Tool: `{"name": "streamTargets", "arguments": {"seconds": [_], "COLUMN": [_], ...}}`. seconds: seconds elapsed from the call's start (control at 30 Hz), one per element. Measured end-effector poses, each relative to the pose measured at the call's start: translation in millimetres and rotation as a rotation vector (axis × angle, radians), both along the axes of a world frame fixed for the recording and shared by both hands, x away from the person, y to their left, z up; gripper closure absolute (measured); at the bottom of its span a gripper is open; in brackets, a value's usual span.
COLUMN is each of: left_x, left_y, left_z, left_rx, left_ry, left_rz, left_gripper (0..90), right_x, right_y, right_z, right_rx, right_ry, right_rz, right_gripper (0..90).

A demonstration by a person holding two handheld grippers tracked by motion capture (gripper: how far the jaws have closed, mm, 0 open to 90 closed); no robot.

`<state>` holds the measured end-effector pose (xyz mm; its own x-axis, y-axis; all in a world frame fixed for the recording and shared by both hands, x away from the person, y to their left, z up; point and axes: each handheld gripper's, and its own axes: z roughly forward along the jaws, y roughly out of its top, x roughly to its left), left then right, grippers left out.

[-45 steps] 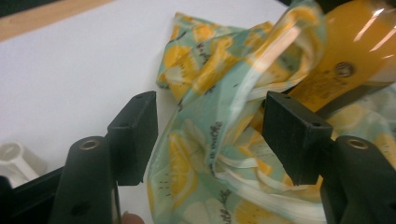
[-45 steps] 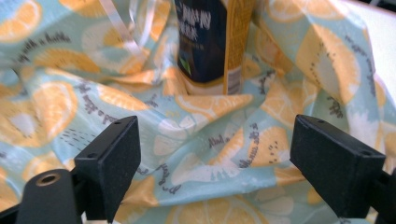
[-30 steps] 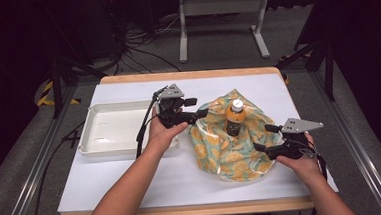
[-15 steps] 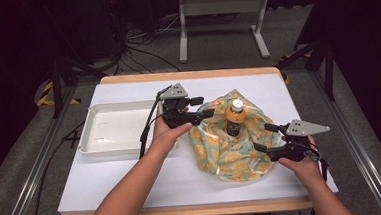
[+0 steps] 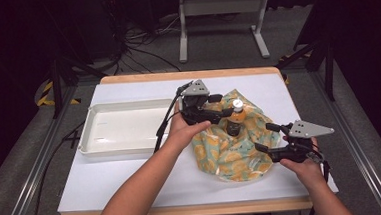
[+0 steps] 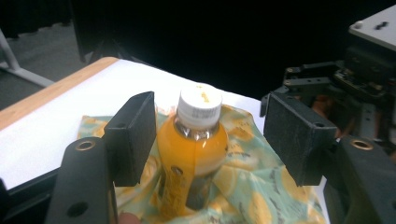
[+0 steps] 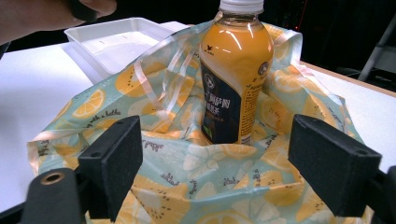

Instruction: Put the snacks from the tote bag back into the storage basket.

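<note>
A bottle of orange drink point(image 5: 236, 115) with a white cap stands upright in a crumpled lemon-print bag point(image 5: 231, 157) on the white table. My left gripper point(image 5: 221, 105) points at the bottle from its left, jaws open. In the left gripper view the bottle point(image 6: 194, 140) stands between the two pads, with a clear gap on the right side. My right gripper point(image 5: 264, 137) hovers at the bag's front right edge, open. In the right gripper view its jaws point(image 7: 215, 158) spread wide over the bag point(image 7: 163, 93), the bottle point(image 7: 236, 70) beyond them.
An empty white tray point(image 5: 87, 139) lies at the left of the table, close behind the left hand. The table's wooden rim point(image 5: 185, 210) runs along the front. Cables and a metal stand point(image 5: 221, 20) sit on the dark floor beyond.
The left gripper has travelled right and slightly up, from beside the bag to the bottle's neck. The right gripper has stayed at the bag's front right edge.
</note>
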<state>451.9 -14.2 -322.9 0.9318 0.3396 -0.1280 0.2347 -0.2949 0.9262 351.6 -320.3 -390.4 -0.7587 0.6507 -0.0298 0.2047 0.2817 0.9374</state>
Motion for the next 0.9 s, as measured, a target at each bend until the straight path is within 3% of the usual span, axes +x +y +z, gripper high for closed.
{"name": "streamTargets", "arguments": {"seconds": [0.23, 0.47, 0.9], "left_x": [7.9, 16.8, 20.8], "left_y": [-16.2, -26.1, -36.7], "left_z": [-5.4, -12.4, -23.7], "left_rx": [0.002, -0.02, 0.031], "left_ry": [0.006, 0.04, 0.019], "left_rz": [-0.021, -0.019, -0.001], "left_gripper": [34.8, 35.9, 41.9], "right_x": [-3.5, -6.1, -5.3], "right_y": [-4.7, -10.6, -8.5], "right_z": [1.2, 0.5, -1.6], "right_rx": [0.003, 0.025, 0.019], "right_ry": [-0.004, 0.001, 0.008], "right_rz": [-0.009, -0.023, -0.01], "right_gripper": [18.5, 19.0, 19.5]}}
